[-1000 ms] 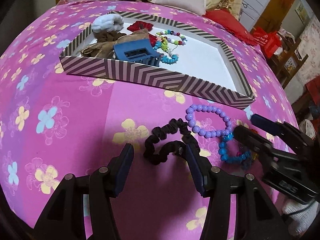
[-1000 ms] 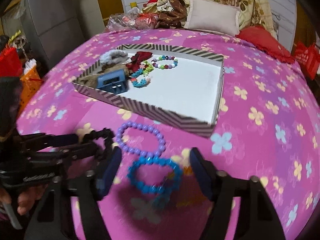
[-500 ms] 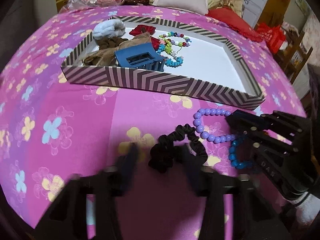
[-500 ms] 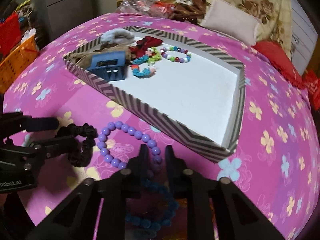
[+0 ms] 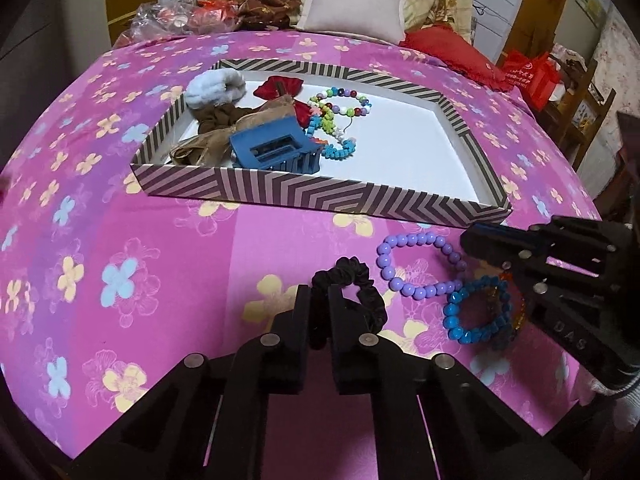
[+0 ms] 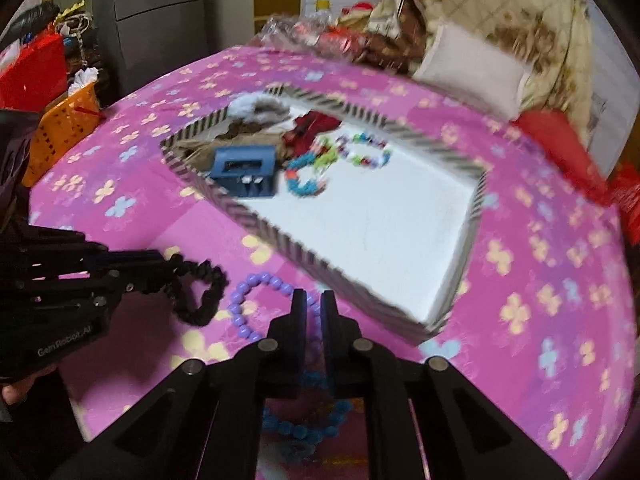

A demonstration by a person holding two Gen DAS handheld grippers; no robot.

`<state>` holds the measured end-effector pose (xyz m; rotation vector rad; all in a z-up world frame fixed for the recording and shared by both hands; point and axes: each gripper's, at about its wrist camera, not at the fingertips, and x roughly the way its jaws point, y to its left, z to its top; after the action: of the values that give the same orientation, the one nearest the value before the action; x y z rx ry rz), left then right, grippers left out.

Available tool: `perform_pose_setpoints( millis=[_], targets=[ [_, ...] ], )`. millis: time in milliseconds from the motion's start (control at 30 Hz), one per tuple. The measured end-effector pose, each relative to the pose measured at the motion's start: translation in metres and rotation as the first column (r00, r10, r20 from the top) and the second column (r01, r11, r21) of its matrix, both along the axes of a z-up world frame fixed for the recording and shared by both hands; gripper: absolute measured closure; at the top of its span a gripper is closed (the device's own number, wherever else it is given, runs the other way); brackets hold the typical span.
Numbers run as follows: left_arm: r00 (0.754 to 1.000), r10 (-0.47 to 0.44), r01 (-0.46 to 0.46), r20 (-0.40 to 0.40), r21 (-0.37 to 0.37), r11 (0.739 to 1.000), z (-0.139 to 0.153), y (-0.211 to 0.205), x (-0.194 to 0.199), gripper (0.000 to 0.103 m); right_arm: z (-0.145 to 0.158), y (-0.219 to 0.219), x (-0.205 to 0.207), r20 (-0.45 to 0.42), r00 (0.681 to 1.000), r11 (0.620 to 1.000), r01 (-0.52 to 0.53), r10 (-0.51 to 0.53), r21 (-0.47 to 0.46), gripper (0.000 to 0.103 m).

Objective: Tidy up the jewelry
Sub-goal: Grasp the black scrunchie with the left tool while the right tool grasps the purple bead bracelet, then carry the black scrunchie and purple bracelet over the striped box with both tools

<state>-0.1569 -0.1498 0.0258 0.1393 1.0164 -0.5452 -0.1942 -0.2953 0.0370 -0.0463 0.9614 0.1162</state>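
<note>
A black scrunchie (image 5: 360, 280) lies on the pink flowered bedspread in front of the striped box (image 5: 320, 196). My left gripper (image 5: 319, 292) is closing, and its pads pinch the scrunchie's left loop. To the right lie a purple bead bracelet (image 5: 384, 258) and a blue bead bracelet (image 5: 452, 320). My right gripper (image 6: 314, 296) is shut at the purple bracelet's (image 6: 240, 300) near side, with purple beads showing in the narrow gap. The blue bracelet (image 6: 304, 428) sits under its fingers.
The box (image 6: 280, 236) holds a blue hair claw (image 5: 276, 152), bead bracelets (image 5: 340, 100), a white scrunchie (image 5: 214, 88) and brown and red fabric pieces at its left; its right half is bare white. Pillows (image 5: 352, 4) lie behind. An orange basket (image 6: 64, 128) stands off the bed's left.
Both grippers went from wide open to closed. The left closed on the black scrunchie. The right slid forward past the blue bracelet and closed at the purple one.
</note>
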Motion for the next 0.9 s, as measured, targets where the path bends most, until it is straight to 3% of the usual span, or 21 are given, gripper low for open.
perform_pose_setpoints(
  millis=[200, 400, 500, 567, 700, 900],
  targets=[
    [0.999, 0.005, -0.005, -0.037, 0.005, 1.000, -0.008, 0.002, 0.001, 0.092, -0.024, 0.000, 0.012, -0.082, 0.997, 0.999, -0.018, 0.016, -0.032, 0.080],
    [0.999, 0.007, -0.007, -0.045, 0.005, 1.000, -0.009, 0.001, 0.001, 0.092, -0.030, 0.002, 0.039, -0.153, 0.983, 0.992, -0.109, 0.098, -0.063, 0.080],
    [0.999, 0.008, -0.008, -0.051, 0.004, 1.000, -0.010, 0.002, 0.002, 0.092, -0.030, 0.003, 0.043, -0.169, 0.978, 0.989, -0.132, 0.119, -0.064, 0.093],
    [0.998, 0.009, -0.009, -0.055, -0.001, 1.000, -0.009, 0.003, 0.003, 0.092, -0.028, 0.006, 0.040, -0.179, 0.974, 0.986, -0.153, 0.139, -0.062, 0.094],
    [0.998, 0.008, -0.009, -0.060, -0.014, 1.000, -0.005, 0.004, 0.005, 0.092, -0.008, -0.003, 0.030, -0.114, 0.986, 0.993, -0.121, 0.120, 0.000, 0.094],
    [1.000, -0.011, 0.010, -0.015, -0.038, 0.999, 0.018, 0.001, 0.003, 0.092, 0.031, -0.003, 0.014, -0.041, 0.989, 0.990, -0.141, 0.140, -0.021, 0.094]
  ],
)
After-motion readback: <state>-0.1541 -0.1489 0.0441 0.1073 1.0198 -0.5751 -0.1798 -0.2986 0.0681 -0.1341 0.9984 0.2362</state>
